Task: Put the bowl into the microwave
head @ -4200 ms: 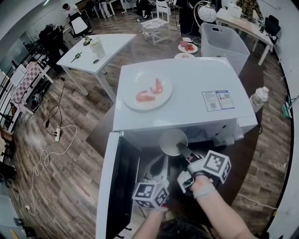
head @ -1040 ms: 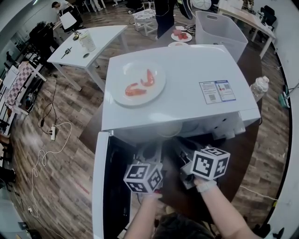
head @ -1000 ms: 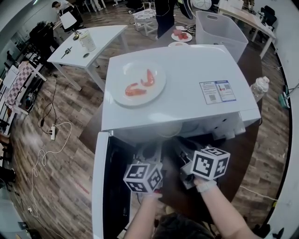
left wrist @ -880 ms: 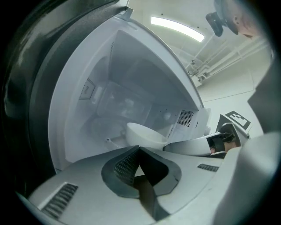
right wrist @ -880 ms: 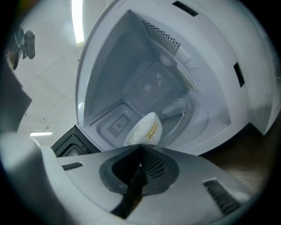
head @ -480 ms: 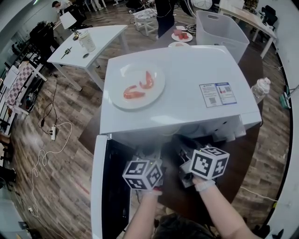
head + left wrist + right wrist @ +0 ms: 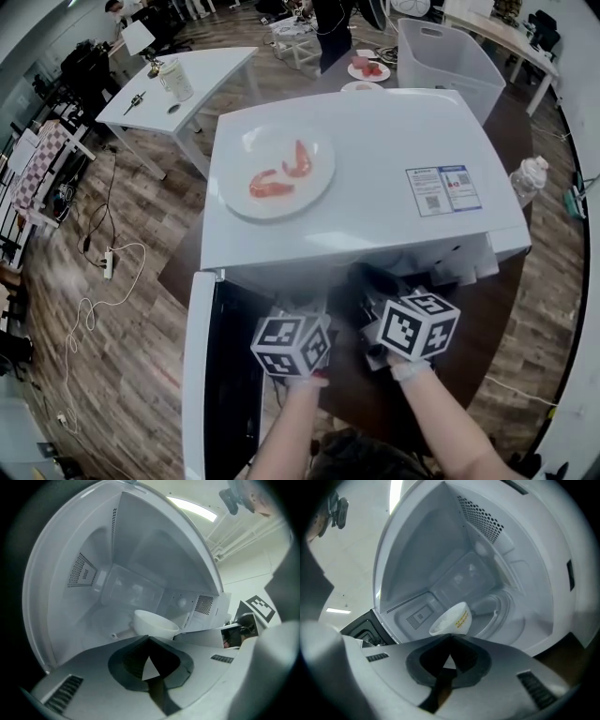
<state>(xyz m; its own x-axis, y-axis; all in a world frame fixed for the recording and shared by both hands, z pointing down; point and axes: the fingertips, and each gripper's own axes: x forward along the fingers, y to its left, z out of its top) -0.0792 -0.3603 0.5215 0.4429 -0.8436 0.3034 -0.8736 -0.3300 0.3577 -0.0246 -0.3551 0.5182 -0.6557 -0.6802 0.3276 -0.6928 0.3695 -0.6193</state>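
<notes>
The microwave [image 7: 375,187] is a smooth white box with its door [image 7: 202,375] swung open to the left. The cavity inside is glossy and pale, with perforated vent patches and a round glass turntable [image 7: 501,609]. One bowl [image 7: 452,618] is in there, small, round and glazed white, with a little yellow print on its outer wall (too small to read). It is over the turntable, though I cannot tell whether it rests on the glass.

The bowl is right at the tips of the right gripper [image 7: 450,637], whose grey jaws are pinched narrow on its near rim. The left gripper [image 7: 149,638] has its jaws closed together with nothing between them, and the bowl lies just beyond their tips.

There are two grippers, and each carries one cube [image 7: 291,345] with black-and-white square markers. On the microwave's top lies one round white plate [image 7: 281,204] holding two curved red pieces of food [image 7: 267,187]. One printed label [image 7: 441,190] is well apart from it.
</notes>
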